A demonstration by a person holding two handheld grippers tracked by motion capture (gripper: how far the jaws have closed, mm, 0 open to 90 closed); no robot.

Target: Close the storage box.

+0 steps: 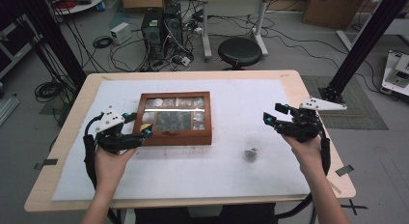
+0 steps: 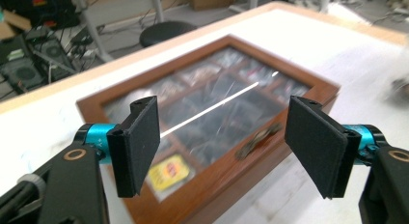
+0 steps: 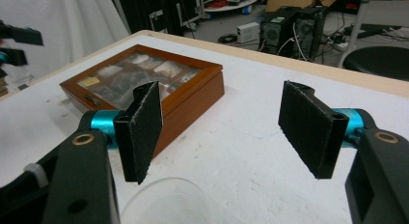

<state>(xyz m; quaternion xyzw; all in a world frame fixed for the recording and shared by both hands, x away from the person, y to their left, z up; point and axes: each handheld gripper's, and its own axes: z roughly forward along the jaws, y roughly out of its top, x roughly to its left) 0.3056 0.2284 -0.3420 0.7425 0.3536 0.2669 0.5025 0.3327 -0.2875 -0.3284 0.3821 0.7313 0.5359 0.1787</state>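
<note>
Holding your left gripper [image 1: 137, 130] at the left edge of the wooden glass-lidded box [image 1: 175, 119], you keep its jaws spread wide with nothing between them; the left gripper view looks past them at the box's brass latch [image 2: 258, 138] and a yellow packet [image 2: 168, 172] under the glass. Your right gripper [image 1: 271, 113] hovers well apart to the right, jaws wide and empty, above the white mat [image 1: 231, 166]. The box's lid is down.

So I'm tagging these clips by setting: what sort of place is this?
Probably a lab or workshop: computer towers and loose cables on the floor, a black frame post by the table, cardboard boxes behind.
</note>
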